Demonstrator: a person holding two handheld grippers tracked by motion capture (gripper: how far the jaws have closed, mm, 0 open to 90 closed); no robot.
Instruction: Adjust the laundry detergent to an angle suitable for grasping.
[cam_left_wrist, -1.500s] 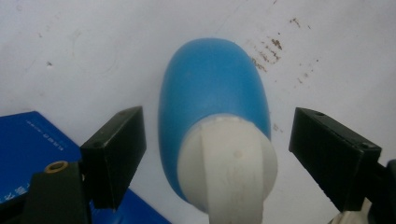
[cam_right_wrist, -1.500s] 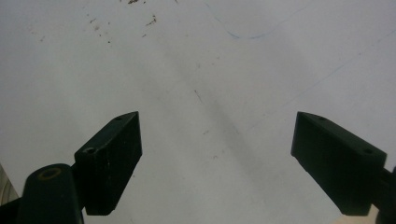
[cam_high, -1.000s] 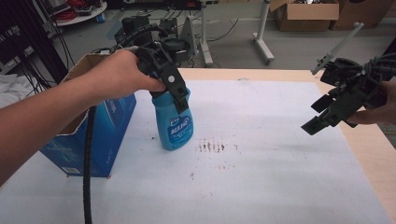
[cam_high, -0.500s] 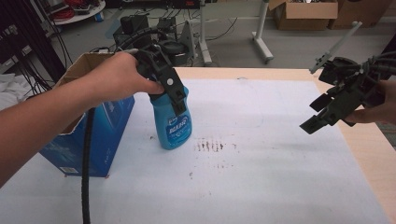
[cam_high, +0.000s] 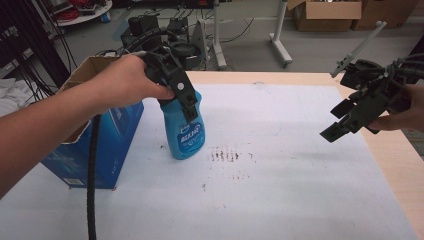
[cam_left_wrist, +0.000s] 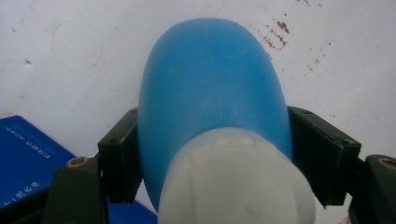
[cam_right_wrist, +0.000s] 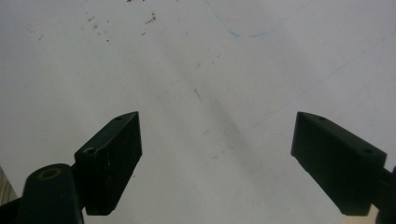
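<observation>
Left gripper (cam_left_wrist: 212, 154): jaws just closing onto the blue bottle (cam_high: 184, 127), pads at its shoulder | bottle upright on white table (cam_high: 300, 190) beside box (cam_high: 107, 135) | right gripper (cam_right_wrist: 217, 158): released, empty | risk: rounded plastic slips, bottle tips.

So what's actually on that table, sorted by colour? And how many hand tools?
Blue things: 2, the blue bottle and the blue cardboard box
White things: 1, the white sheet covering the table
Black things: 2, the left gripper closed on the bottle's shoulder and the right gripper, open over the sheet
Total: 5
</observation>
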